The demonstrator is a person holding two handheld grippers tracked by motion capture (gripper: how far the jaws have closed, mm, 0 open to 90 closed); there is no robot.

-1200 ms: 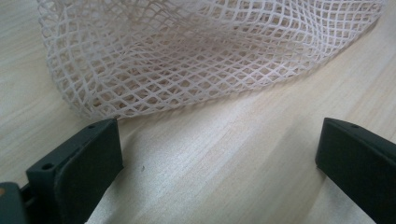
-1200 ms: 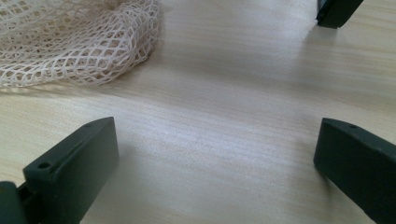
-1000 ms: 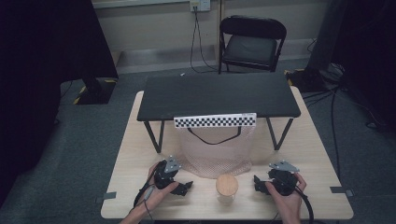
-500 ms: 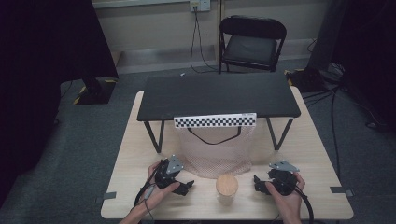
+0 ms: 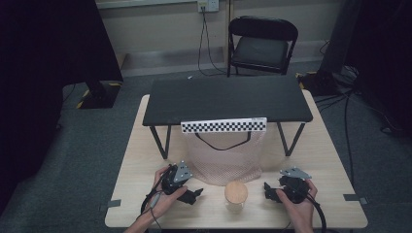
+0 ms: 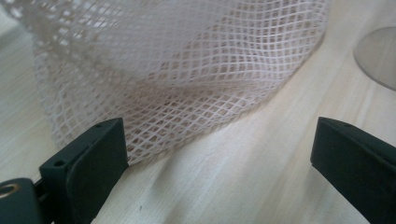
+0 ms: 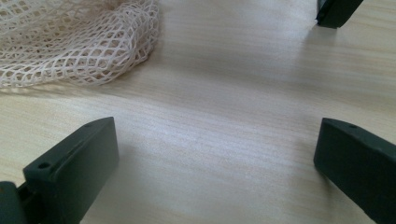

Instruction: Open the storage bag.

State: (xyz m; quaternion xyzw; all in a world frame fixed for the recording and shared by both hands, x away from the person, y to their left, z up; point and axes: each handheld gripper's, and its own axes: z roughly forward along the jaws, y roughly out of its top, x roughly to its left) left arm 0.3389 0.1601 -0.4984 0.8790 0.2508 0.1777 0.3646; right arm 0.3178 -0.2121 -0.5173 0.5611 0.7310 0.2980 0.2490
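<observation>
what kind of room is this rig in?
Probably a lab or a data-collection room, not a home: a checkerboard calibration strip is fixed to a small black table that stands on the wooden table, there is grey carpet, and cables trail across the floor beside a folding chair.

Table [image 5: 145,145]: showing pale wood grain. Small table [image 5: 228,99]: showing matte black top and legs. Strip [image 5: 224,125] along its near edge: carrying a black-and-white checker pattern. Mesh bag [image 5: 223,158]: showing pinkish-white diamond netting with a black handle loop. Jar [image 5: 235,193]: wearing a light tan lid. Left gripper [image 5: 190,195], right gripper [image 5: 270,192]: showing black bodies, grey plates. Chair [image 5: 262,46]: showing black. Floor [image 5: 87,145]: showing grey-blue carpet.
</observation>
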